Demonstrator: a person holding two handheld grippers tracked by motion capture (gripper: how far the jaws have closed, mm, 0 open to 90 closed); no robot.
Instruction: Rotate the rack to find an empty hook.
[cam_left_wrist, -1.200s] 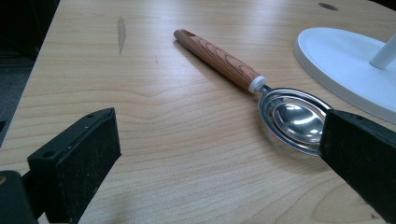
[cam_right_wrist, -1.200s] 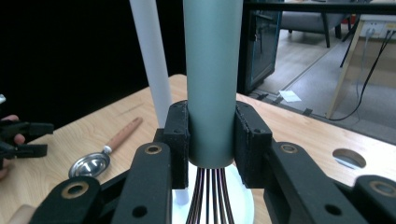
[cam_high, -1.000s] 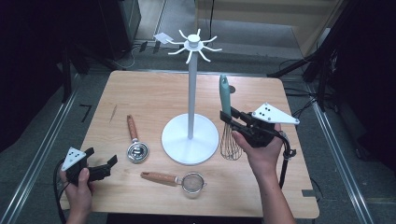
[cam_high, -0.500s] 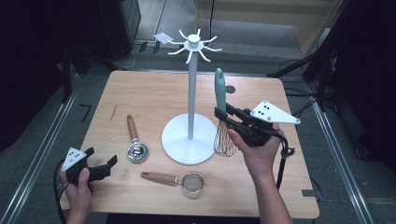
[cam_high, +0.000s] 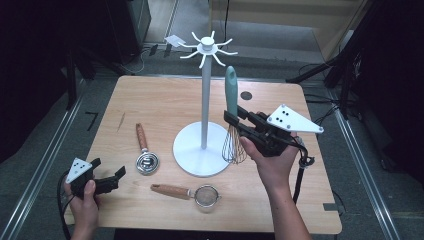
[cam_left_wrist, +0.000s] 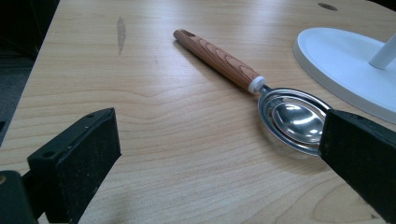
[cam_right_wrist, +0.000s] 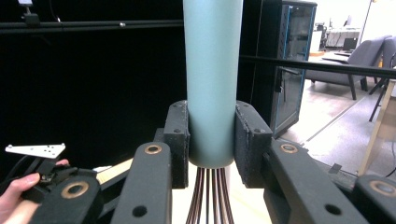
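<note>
My right gripper (cam_high: 233, 118) (cam_right_wrist: 211, 140) is shut on the teal handle of a whisk (cam_high: 231, 107) (cam_right_wrist: 212, 79), held upright with its wire loops hanging down beside the white stand's pole (cam_high: 205, 102). The stand's hook crown (cam_high: 205, 48) sits above the whisk's handle tip. At the table's near left corner my left gripper (cam_high: 111, 178) (cam_left_wrist: 219, 154) rests open, its jaws framing a wood-handled metal scoop (cam_high: 144, 151) (cam_left_wrist: 261, 93) lying flat ahead of it. A small wood-handled strainer (cam_high: 190, 192) lies near the front edge.
The stand's round white base (cam_high: 192, 150) (cam_left_wrist: 345, 60) takes up the table's middle. The wooden table (cam_high: 160, 102) has bare room on its left and far side. A dark round hole (cam_high: 245, 95) marks the far right. Dark equipment and cables surround the table.
My right gripper has lifted the whisk and carried it left toward the stand's pole, turning it more upright. The left gripper has stayed put.
</note>
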